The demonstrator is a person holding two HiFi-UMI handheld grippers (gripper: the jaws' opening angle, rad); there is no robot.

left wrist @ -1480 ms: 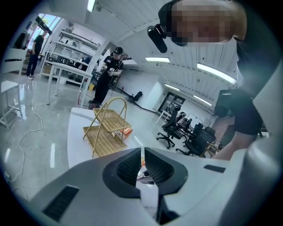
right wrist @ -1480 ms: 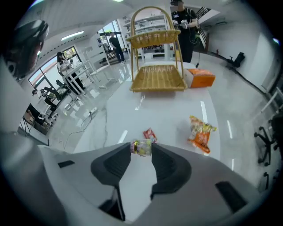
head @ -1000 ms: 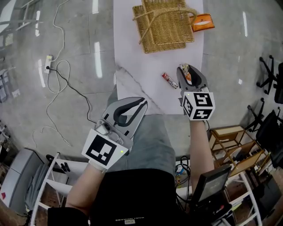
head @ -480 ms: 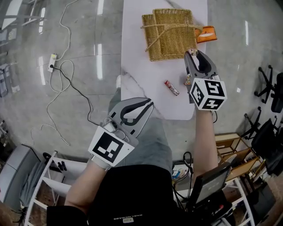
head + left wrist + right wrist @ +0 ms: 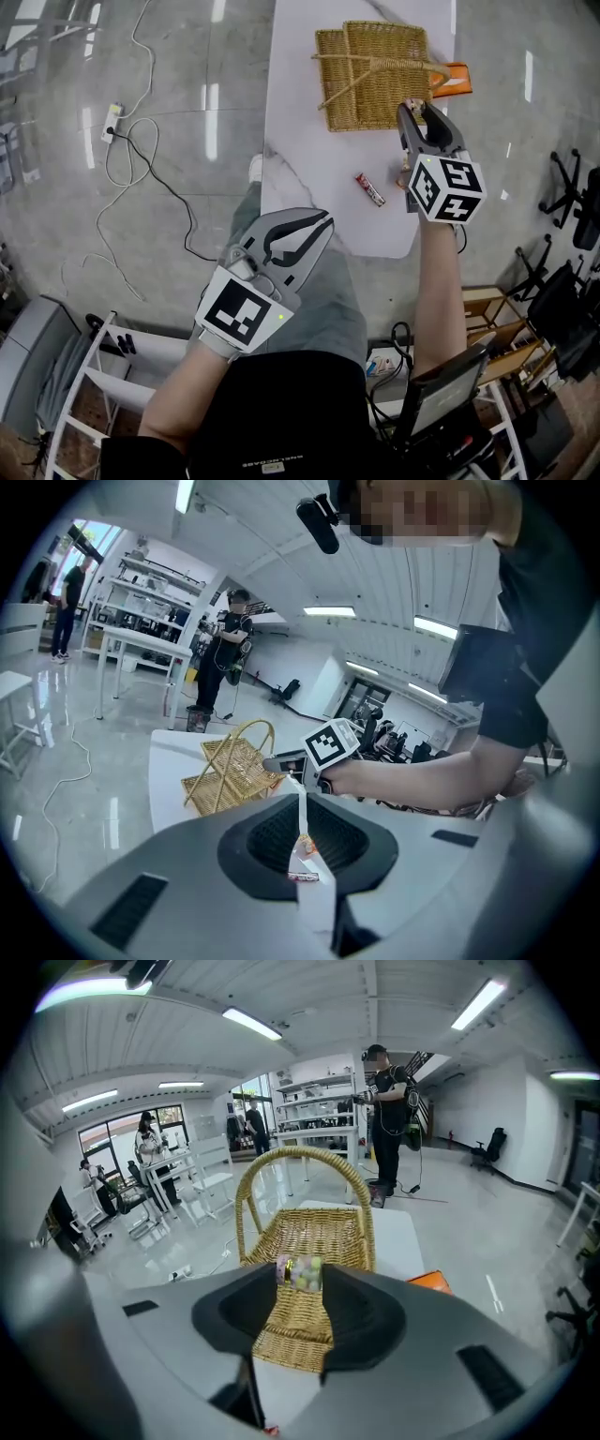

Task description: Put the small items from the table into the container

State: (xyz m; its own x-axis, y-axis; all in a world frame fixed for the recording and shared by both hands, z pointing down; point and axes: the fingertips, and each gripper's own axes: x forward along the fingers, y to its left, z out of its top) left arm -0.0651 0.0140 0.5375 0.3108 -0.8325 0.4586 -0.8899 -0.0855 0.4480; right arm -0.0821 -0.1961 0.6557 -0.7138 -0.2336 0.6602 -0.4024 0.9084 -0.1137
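A wicker basket (image 5: 375, 75) with a hoop handle stands on the far half of the white table (image 5: 300, 141). My right gripper (image 5: 422, 114) hovers at the basket's near right corner, shut on a small pastel wrapped candy (image 5: 300, 1273). In the right gripper view the basket (image 5: 314, 1241) lies just beyond the jaws. A red snack bar (image 5: 370, 189) lies on the table left of that gripper. My left gripper (image 5: 317, 223) hangs low over the table's near edge, jaws together and empty. From the left gripper view I see the basket (image 5: 230, 771) and the right gripper (image 5: 281, 761).
An orange packet (image 5: 457, 80) lies behind the basket's right side. A power strip and cable (image 5: 114, 112) trail on the floor to the left. Office chairs (image 5: 581, 197) stand at the right. People (image 5: 389, 1110) stand further back in the room.
My right gripper has carried the candy away from the table's near part, up to the basket's near right corner. The left gripper has barely moved.
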